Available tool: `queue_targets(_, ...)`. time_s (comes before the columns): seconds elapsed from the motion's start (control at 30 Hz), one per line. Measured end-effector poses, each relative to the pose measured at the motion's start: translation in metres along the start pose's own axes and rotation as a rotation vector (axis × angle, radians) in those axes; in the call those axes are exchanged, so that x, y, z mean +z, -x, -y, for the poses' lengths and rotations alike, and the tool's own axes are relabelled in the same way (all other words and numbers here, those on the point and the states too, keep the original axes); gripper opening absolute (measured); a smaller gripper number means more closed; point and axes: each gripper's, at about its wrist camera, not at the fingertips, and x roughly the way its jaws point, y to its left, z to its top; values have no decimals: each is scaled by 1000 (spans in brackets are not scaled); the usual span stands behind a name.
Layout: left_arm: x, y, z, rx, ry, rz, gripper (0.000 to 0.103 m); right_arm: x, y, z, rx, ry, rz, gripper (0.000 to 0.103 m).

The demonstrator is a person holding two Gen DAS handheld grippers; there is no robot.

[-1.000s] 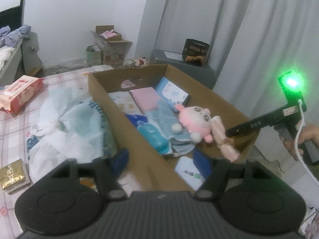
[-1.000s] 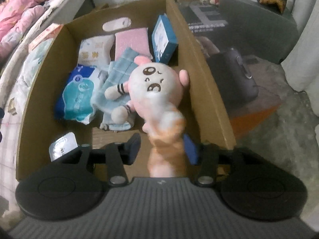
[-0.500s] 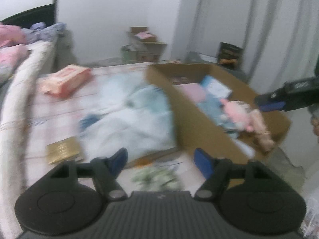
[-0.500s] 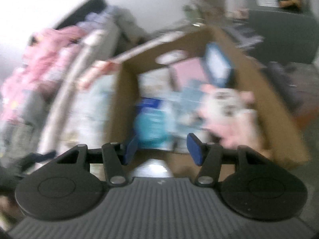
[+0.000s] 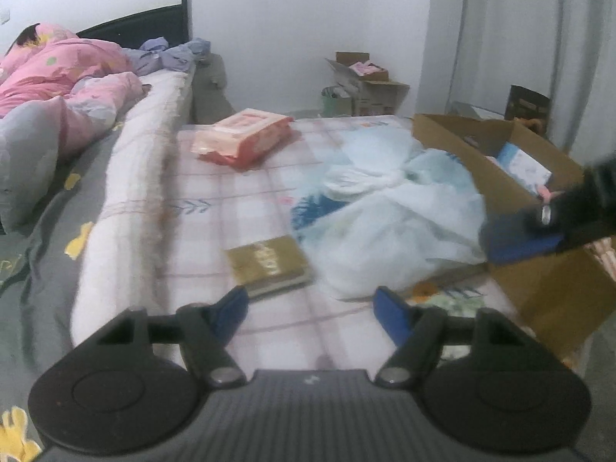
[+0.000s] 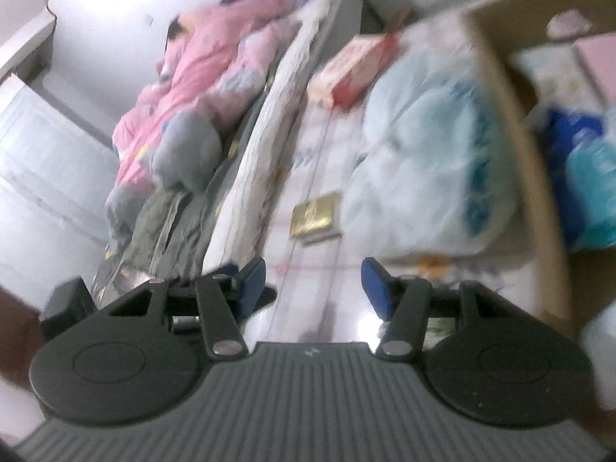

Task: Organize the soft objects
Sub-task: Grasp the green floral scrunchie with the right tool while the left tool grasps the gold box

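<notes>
My left gripper [image 5: 311,310] is open and empty above the checked mat, just short of a gold packet [image 5: 267,263]. A pale blue plastic bag [image 5: 389,208] lies right of the packet, against the cardboard box [image 5: 500,184]. A pink wipes pack [image 5: 242,140] lies farther back. My right gripper [image 6: 313,283] is open and empty, and its blue fingertip [image 5: 519,238] shows at the right by the box wall. In the blurred right wrist view I see the gold packet [image 6: 316,215], the bag [image 6: 423,161], the wipes pack [image 6: 358,67] and the box [image 6: 535,177].
A bed with a pink quilt [image 5: 57,73] and a grey pillow [image 5: 27,161] lies on the left. Small open boxes [image 5: 365,84] stand by the back wall. Grey curtains [image 5: 539,38] hang at the right. The box holds a blue packet [image 6: 593,188].
Both grippers have swung left, away from the box toward the mat. The right gripper let go of the pink plush toy, which stayed in the box.
</notes>
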Motion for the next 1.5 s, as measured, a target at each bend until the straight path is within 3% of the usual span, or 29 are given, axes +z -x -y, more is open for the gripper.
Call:
queue_targets(0.1,6,-3,-9,25,-51,9,73,-1,-12,-10,-115,75,-3,55)
queue_targets(0.23,22,-19,-13,-6,-205,-21,74,-11,-29,-12,-267,190,-62,66)
queue_targets(0.37,37,-49,-13,-59,-355,-72,86,-18,-48,-16,-333,295,-166,80)
queue_targets(0.47,43,-76,-11,-80,-457,-100,93,-19,-59,-16,-395,360,-226,83)
queue_targets(0.6,45,-112,-11,-170,-520,-187,95,-20,-71,-10,-415,377,-317,85)
queue_targets(0.93,37,-153,-10,-145,-582,-299,91,-24,-85,2,-402,384,-397,85)
queue_targets(1.0,36,-154,-11,-130,-576,-301,89,-22,-89,8,-387,368,-402,84)
queue_targets(1.1,39,-152,-11,-95,-559,-303,74,-21,-88,12,-374,358,-394,80)
queue_targets(1.17,41,-150,-11,-81,-547,-314,69,-24,-86,10,-375,365,-382,72)
queue_targets(1.5,39,-124,-6,-11,-409,-331,64,-35,-68,18,-338,344,-311,39)
